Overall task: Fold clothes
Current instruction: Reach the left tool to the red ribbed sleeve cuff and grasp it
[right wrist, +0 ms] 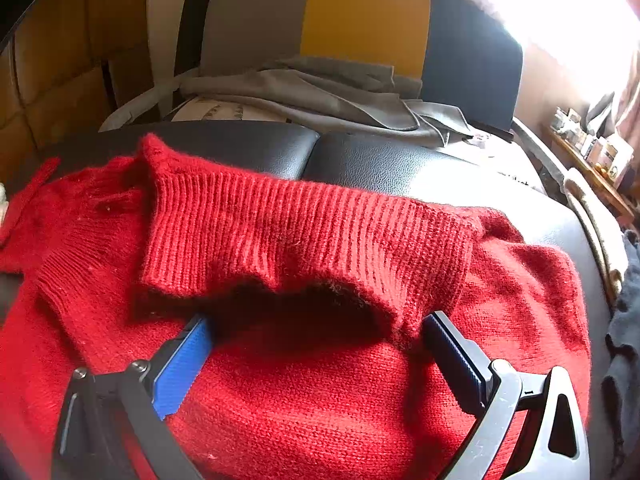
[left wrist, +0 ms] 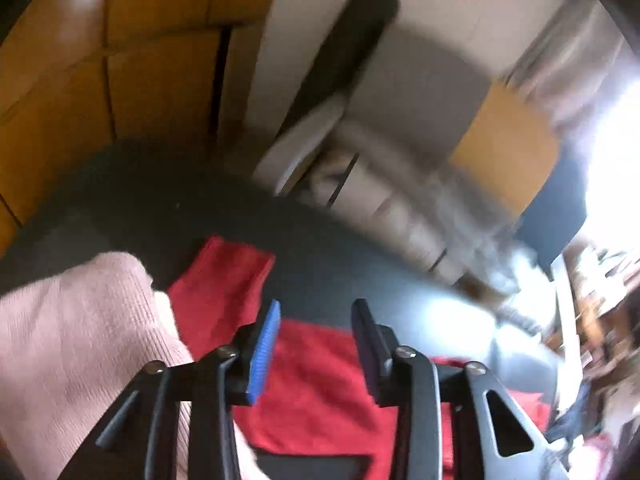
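- Left tongs (left wrist: 316, 312) hung with their jaws parted and nothing between them, above a red sweater (left wrist: 320, 384) spread on a black leather seat (left wrist: 312, 256); that view was blurred.
- Right tongs (right wrist: 316, 328) stood wide open and low over the same red sweater (right wrist: 320, 400), their blue pad (right wrist: 182, 368) and dark pad (right wrist: 452, 356) to either side of the folded-over ribbed hem (right wrist: 304, 232), gripping nothing.
- Beside the left tongs lay a pale pink ribbed knit (left wrist: 80, 344), its edge over the red sweater.
- Behind the black leather seat (right wrist: 380, 160), a grey cloth (right wrist: 320, 96) was draped before a chair back of grey, yellow and dark panels (right wrist: 364, 20).
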### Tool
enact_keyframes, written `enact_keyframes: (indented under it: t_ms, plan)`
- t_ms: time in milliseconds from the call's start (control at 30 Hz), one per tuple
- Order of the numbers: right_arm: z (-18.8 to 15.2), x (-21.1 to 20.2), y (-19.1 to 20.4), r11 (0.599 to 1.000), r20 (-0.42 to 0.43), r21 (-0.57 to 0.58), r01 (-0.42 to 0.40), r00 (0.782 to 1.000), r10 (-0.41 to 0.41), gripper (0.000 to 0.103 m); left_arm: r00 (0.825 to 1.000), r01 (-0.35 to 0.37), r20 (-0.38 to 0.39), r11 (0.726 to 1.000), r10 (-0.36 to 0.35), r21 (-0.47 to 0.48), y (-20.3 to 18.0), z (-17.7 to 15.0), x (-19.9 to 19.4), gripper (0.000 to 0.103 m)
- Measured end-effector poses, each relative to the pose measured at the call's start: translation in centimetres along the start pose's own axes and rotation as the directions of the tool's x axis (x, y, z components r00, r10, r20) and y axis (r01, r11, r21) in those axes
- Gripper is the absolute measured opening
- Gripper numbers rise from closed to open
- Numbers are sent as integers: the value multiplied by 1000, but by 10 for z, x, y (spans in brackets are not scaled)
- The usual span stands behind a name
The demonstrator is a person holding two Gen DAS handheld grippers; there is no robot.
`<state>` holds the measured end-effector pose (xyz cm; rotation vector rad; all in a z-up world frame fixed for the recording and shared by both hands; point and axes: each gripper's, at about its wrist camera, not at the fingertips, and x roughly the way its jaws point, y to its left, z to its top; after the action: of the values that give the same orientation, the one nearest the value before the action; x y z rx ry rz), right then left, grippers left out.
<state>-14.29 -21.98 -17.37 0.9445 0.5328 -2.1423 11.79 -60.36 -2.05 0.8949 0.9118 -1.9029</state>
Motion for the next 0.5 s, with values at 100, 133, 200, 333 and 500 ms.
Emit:
enact_keyframes:
  t_ms: [100,133,200,333,500]
  plan:
    - [0,0,-2,1000,5,10,-15,1000,14,103,989,-117,-84,990,123,73,-9,6,49,43]
    - [-1,0,-3,1000,7,12,-19,1000,19,103,980,-159,-106,982,170,102,-13,8,65,44]
    - [-1,0,-4,999,12,19,-30,999,29,103,966,-211,-129,971,225,112,-15,13,92,44]
    - [-2,0,-7,998,25,31,-50,999,49,103,938,-288,-170,952,302,101,-7,17,133,45]
    - [-2,1,-10,998,35,38,-58,998,57,103,898,-372,-225,925,379,74,12,13,172,46]
